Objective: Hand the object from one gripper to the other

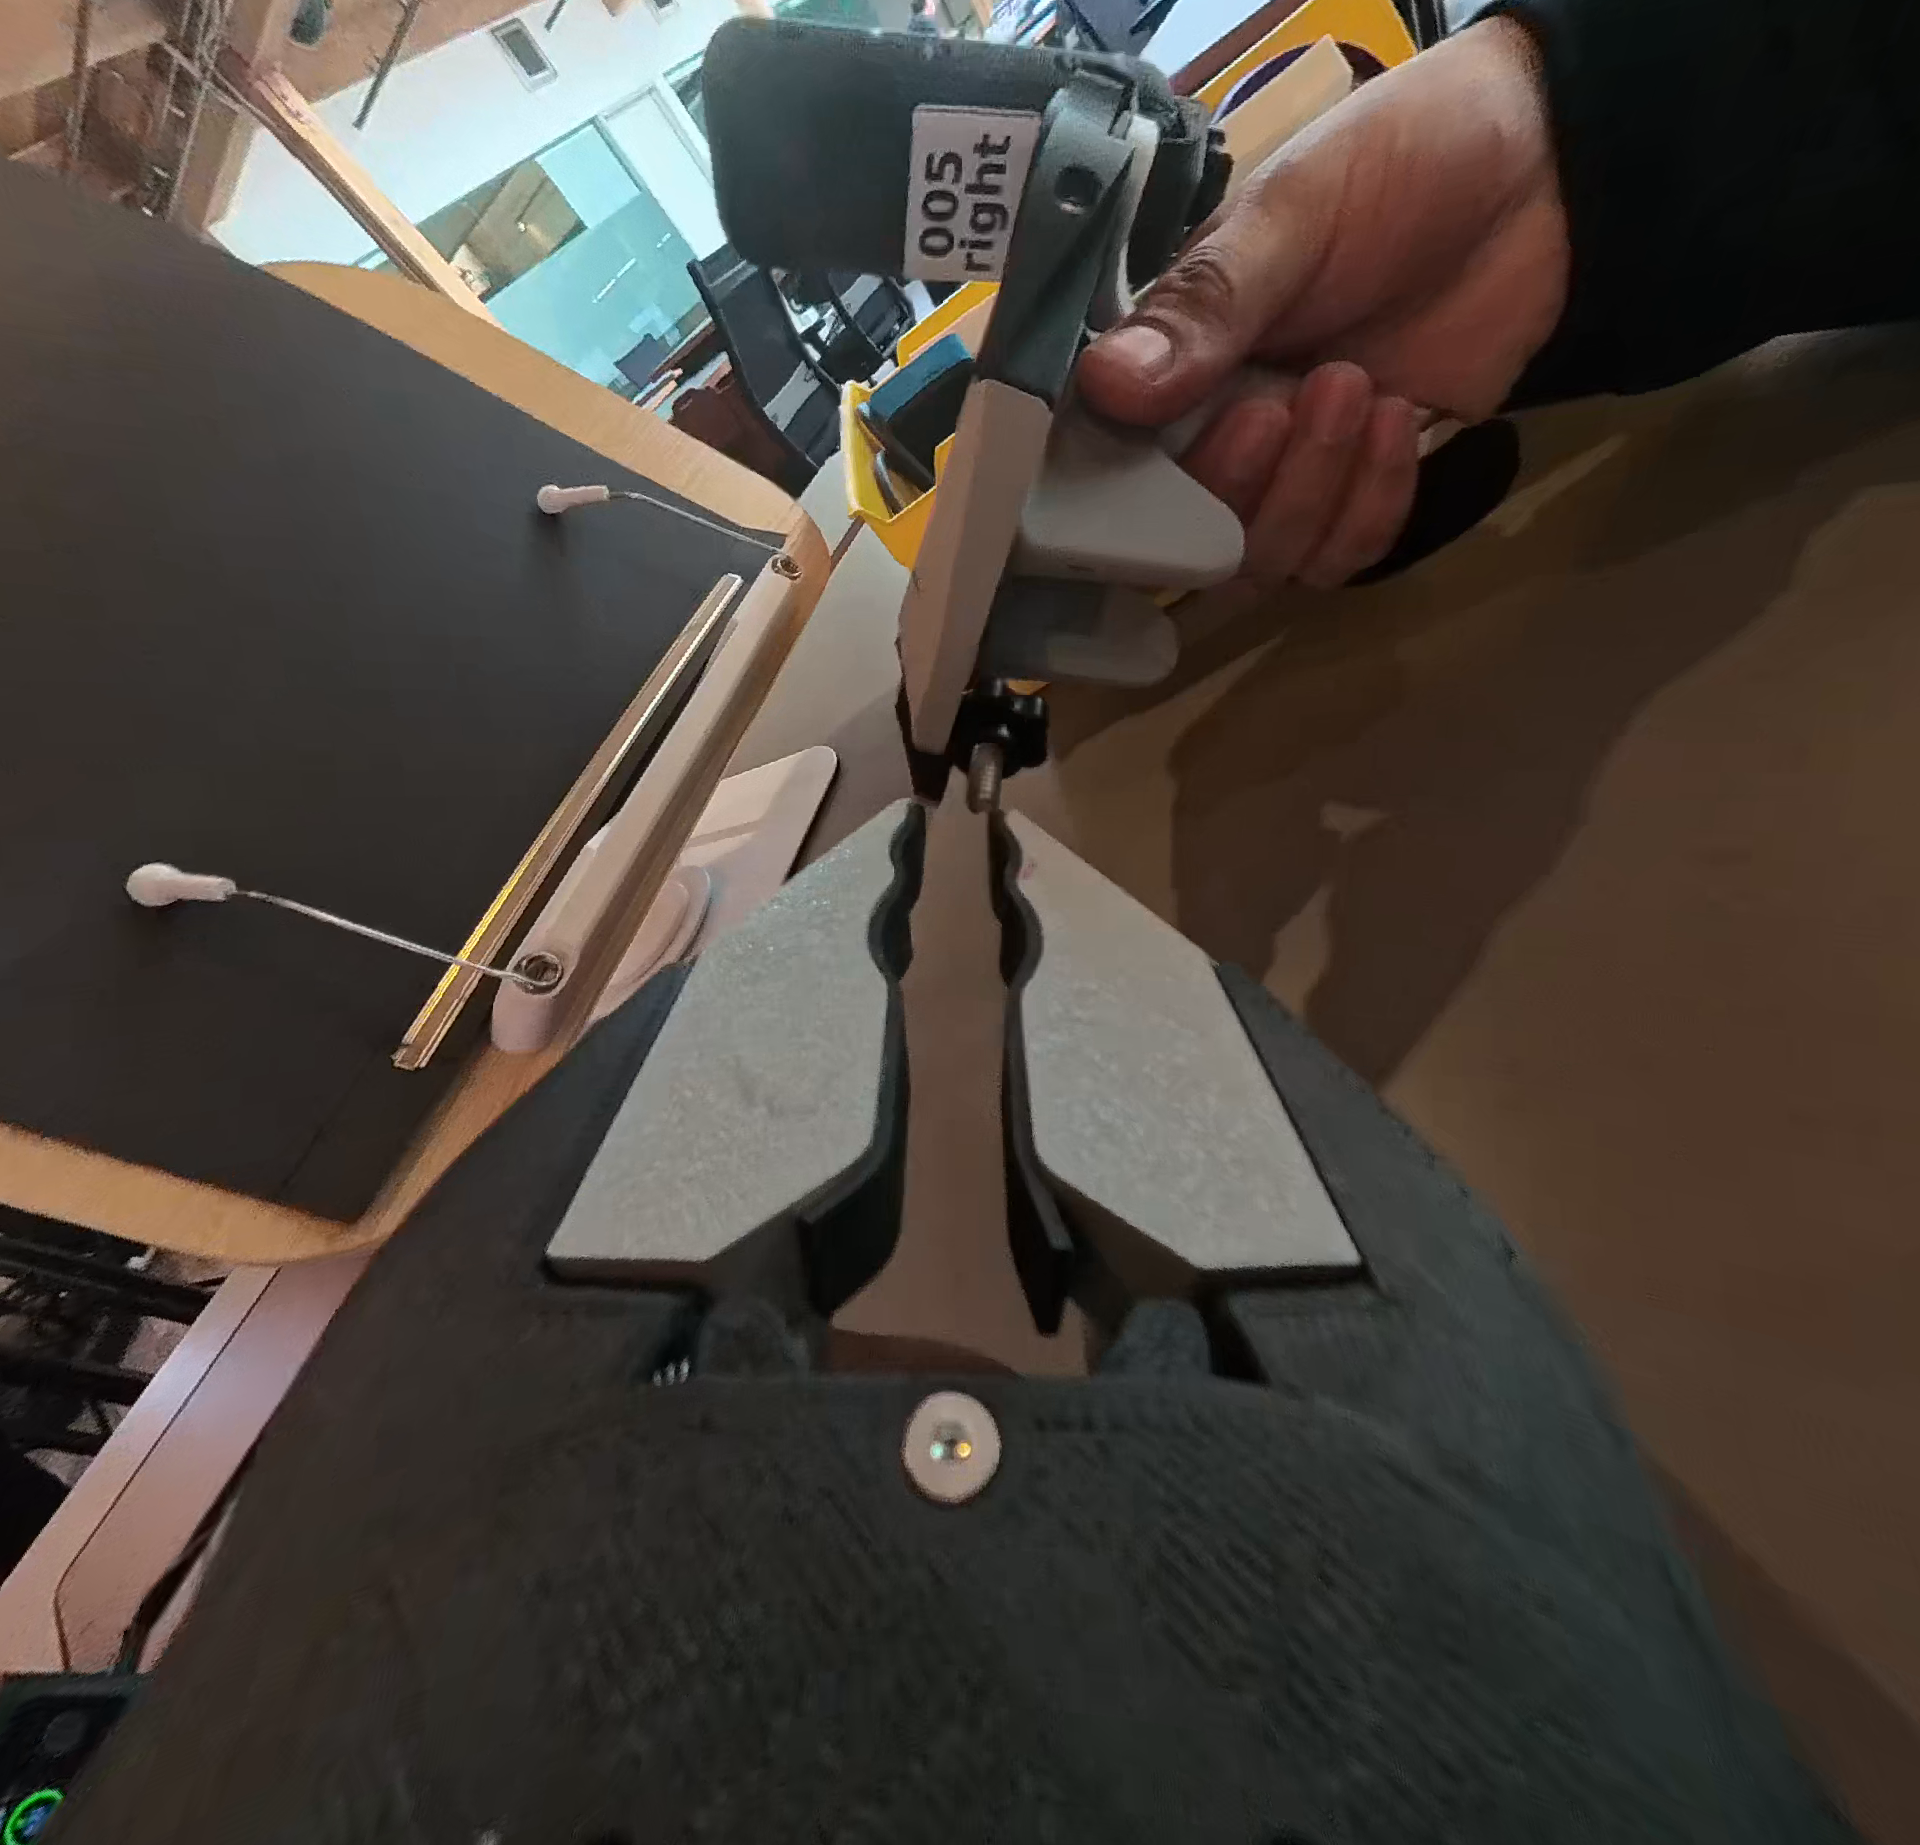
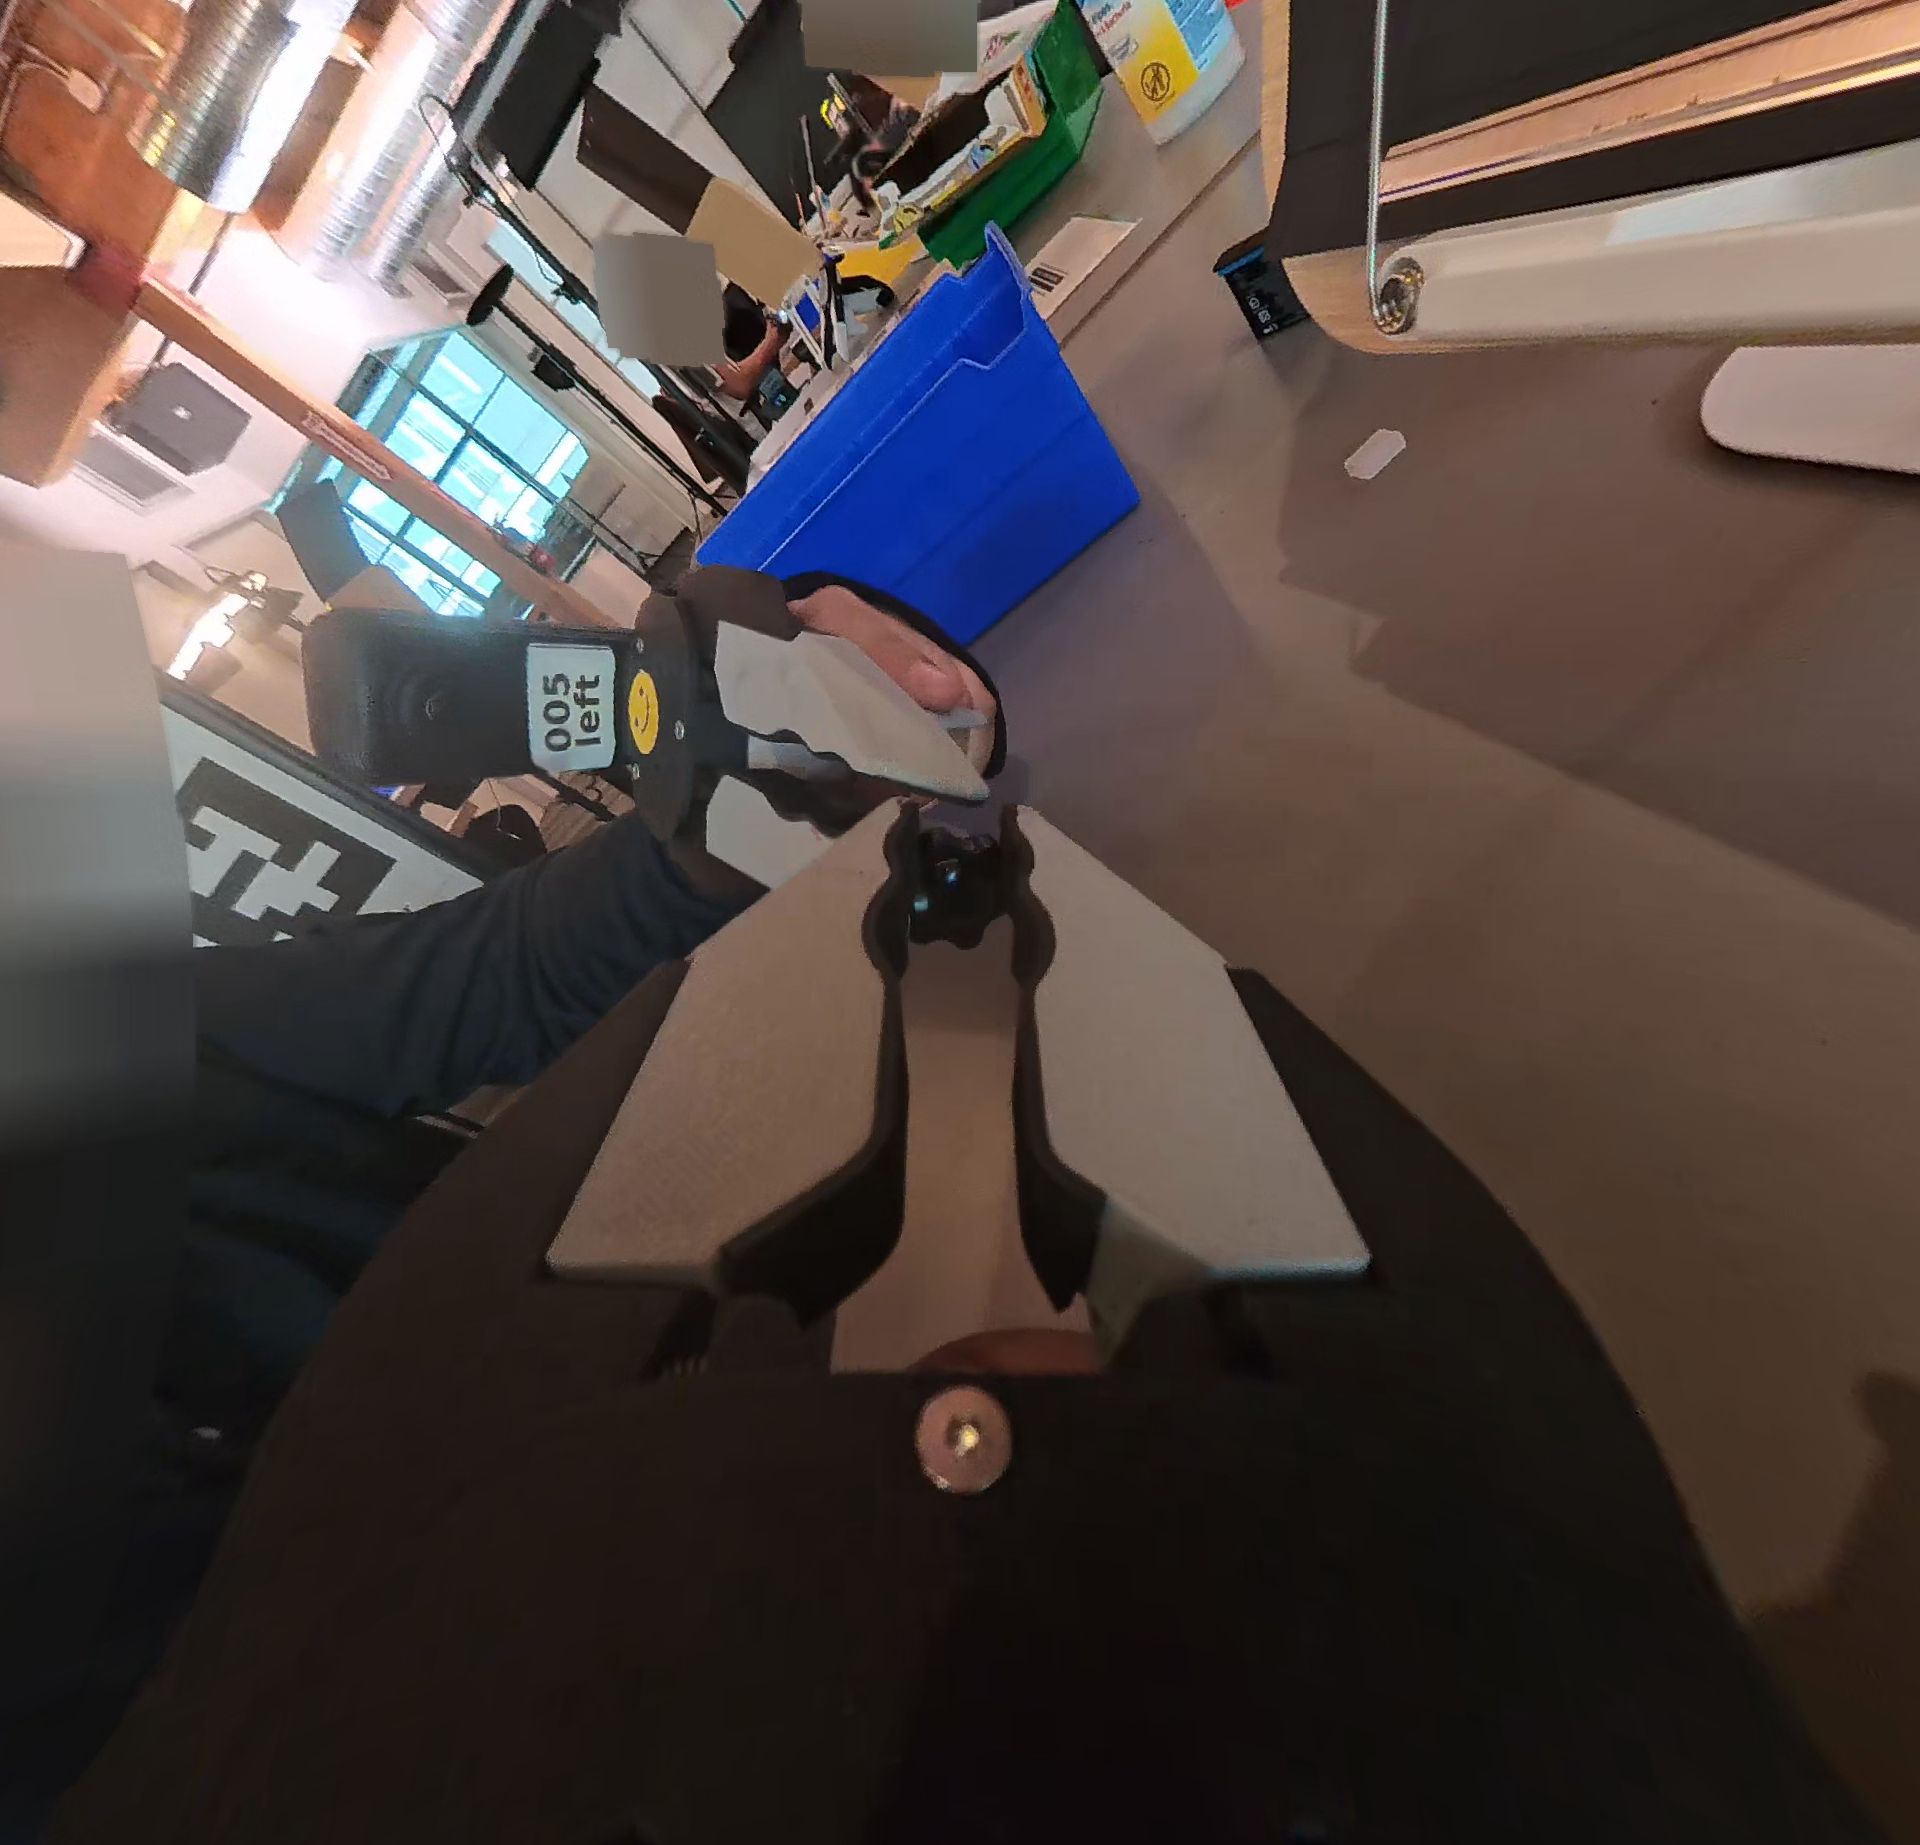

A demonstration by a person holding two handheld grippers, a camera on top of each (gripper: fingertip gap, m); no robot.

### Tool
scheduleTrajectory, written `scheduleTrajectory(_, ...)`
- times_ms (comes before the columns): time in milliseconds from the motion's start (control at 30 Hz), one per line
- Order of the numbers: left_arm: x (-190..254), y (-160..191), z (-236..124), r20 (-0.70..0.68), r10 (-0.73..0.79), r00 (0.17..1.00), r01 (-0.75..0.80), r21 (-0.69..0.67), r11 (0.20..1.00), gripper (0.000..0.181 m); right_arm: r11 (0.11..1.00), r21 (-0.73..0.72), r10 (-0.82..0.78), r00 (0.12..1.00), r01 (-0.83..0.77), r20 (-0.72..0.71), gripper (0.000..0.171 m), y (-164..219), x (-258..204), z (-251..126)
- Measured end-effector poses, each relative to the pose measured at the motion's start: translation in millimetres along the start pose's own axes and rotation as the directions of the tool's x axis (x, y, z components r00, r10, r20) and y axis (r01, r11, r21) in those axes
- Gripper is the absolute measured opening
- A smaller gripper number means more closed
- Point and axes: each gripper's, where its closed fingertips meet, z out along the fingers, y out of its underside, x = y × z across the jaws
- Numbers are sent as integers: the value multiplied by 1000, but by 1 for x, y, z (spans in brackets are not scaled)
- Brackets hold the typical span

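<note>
The object is a small black knob (image 2: pixel 948 891) with a threaded metal stud (image 1: pixel 982 782). My right gripper (image 2: pixel 958 824) is shut on the knob, which sits between its fingertips. In the left wrist view the right gripper (image 1: pixel 987 730) comes down from above, held by a hand (image 1: pixel 1351 289), with the stud pointing down at my left gripper (image 1: pixel 961 824). The left jaws stand a narrow gap apart, and the stud's end is at their tips, close to the right finger. In the right wrist view the left gripper (image 2: pixel 971 793) is edge-on, its tips just above the knob.
A tilted wooden board with a black face and wire clips (image 1: pixel 260 600) stands on a white foot close on the left. A yellow bin (image 1: pixel 904 517) is behind the grippers. A blue bin (image 2: pixel 935 445) and a green bin (image 2: pixel 1039 133) sit on the grey table (image 2: pixel 1455 756).
</note>
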Motion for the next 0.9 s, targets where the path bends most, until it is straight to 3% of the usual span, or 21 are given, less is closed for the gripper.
scheduleTrajectory(100, 3, 2, 2, 2, 39, 999, -39, -18, 999, 17, 1000, -10, 4, 1000, -4, -7, 11, 3, 2, 2)
scheduleTrajectory(500, 6, -2, -1, -15, 37, 999, -37, 7, 999, 17, 1000, -1, 5, 1000, -5, 26, 11, 1, -4, 1)
scheduleTrajectory(633, 11, -5, 1, -32, 34, 999, -33, 23, 999, 1, 999, 29, 17, 999, -18, 36, 11, -3, -6, 3)
scheduleTrajectory(833, 14, 6, 16, -61, -56, 997, 56, -7, 998, 0, 997, 27, -66, 995, 68, -80, 10, -3, 9, 5)
scheduleTrajectory(900, 8, 7, 16, -47, -95, 994, 94, -5, 996, 0, 995, 72, -58, 992, 66, -109, 0, -9, 15, 3)
